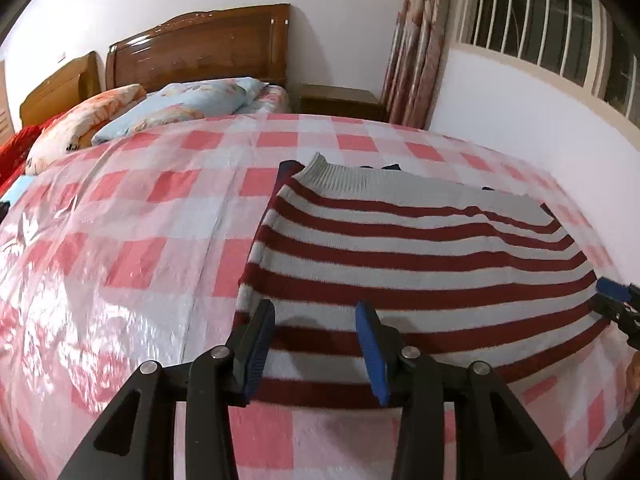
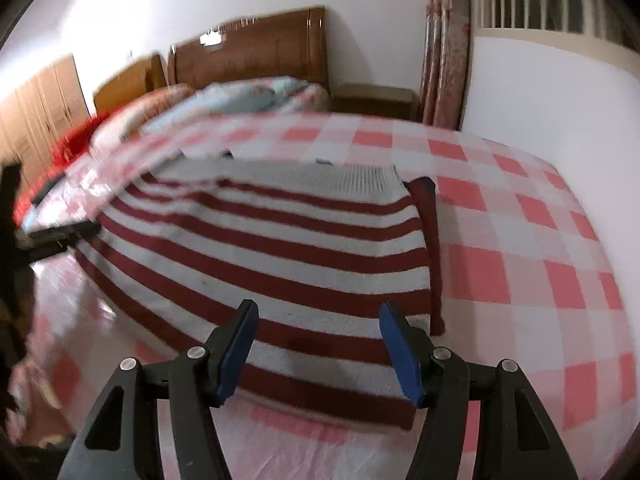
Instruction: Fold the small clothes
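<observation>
A red-and-grey striped sweater lies flat on the pink-and-white checked bed cover, its grey ribbed band at the far end and a dark red sleeve edge along its right side. My left gripper hovers over the sweater's near left corner, jaws apart, nothing pinched. Over the near right part, my right gripper stands wide open and empty. Each gripper shows in the other's view: the right at the sweater's right edge, the left at its left edge.
A clear plastic sheet covers the bed's left part. Pillows and a red blanket lie by the wooden headboard. A nightstand, curtain and barred window line the white wall on the right. A wardrobe stands far left.
</observation>
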Demonstrator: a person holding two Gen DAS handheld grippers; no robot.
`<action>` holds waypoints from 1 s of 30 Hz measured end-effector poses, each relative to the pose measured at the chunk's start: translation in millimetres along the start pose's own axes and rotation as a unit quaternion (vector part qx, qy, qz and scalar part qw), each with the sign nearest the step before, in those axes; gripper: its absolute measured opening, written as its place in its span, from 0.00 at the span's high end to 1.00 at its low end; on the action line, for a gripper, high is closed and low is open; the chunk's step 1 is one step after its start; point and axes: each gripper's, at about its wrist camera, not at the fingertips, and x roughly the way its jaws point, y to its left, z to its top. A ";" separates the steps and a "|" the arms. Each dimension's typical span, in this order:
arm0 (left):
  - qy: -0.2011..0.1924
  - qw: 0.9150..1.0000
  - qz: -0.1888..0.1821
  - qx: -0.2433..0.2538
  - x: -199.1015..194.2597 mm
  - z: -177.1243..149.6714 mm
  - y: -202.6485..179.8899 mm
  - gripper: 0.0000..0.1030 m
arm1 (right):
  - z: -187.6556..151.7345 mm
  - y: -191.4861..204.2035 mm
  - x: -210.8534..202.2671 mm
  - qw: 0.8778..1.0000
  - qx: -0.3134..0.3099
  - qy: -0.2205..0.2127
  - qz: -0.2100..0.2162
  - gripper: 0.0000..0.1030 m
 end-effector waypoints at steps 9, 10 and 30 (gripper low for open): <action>-0.002 1.000 0.007 0.002 6.0 -10.8 -1.2 0.57 | -12.8 -4.6 21.3 1.000 -0.013 0.025 -0.011 0.00; -0.003 1.000 0.010 0.004 5.6 -11.5 -2.3 0.57 | -13.1 -5.4 21.0 1.000 -0.014 0.025 -0.010 0.00; -0.005 0.999 0.026 0.020 -1.8 -18.1 -10.7 0.55 | -8.5 -16.5 23.0 0.999 -0.016 0.043 0.007 0.00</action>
